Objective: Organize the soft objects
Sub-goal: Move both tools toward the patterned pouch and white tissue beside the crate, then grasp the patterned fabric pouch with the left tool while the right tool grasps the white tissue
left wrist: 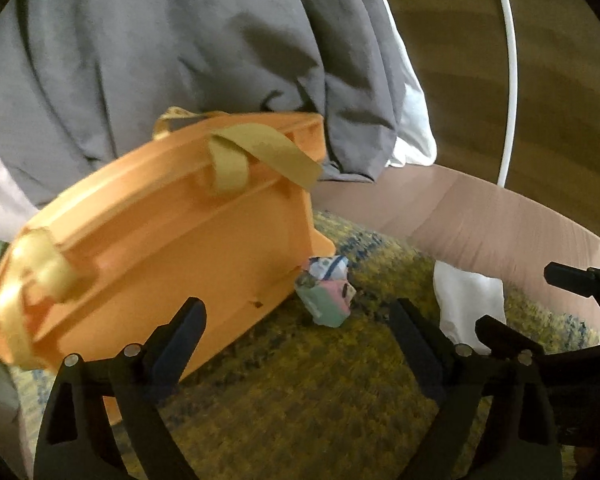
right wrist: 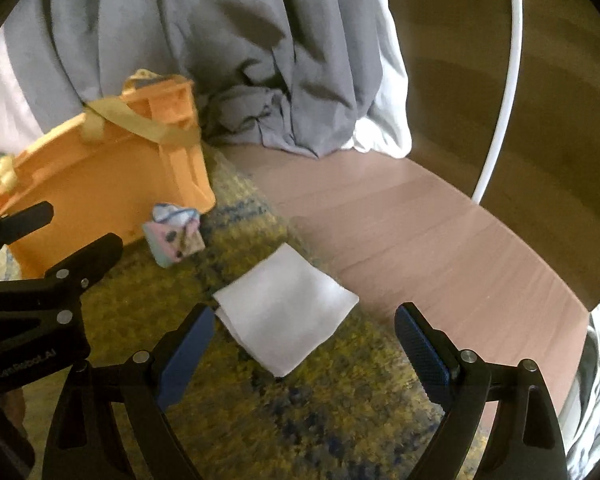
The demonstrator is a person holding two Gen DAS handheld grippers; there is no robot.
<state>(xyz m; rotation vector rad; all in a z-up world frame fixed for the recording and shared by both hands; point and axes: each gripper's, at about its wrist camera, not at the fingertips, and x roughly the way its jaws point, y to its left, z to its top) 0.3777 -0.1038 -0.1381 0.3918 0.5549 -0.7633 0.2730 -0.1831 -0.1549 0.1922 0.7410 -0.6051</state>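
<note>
Black gripper fingers with blue pads fill the bottom of both views, and both pairs stand wide apart with nothing between them. Ahead of the right gripper, just past its fingertips and nearer its left finger, lies a folded white square of cloth on the mottled yellow and blue pile rug; one corner of it reaches over the rug's edge toward the pale wooden floor. Farther off, beyond the left finger, sits a small rolled bundle of pastel pink, green and white fabric, resting against the foot of an orange plastic basket with yellow webbing handles.

From the left gripper the same basket looms just beyond its left finger, tilted in the view, and the pastel bundle sits straight ahead between the fingers, well apart from the tips. Grey bedding hangs down behind the basket.

As for progress, little seems done: both soft pieces lie loose on the rug, outside the basket. Whether anything is already inside the basket I cannot tell, since its opening is hidden. Judging by the layout, the cloth and the bundle each still need picking up and putting away.
</note>
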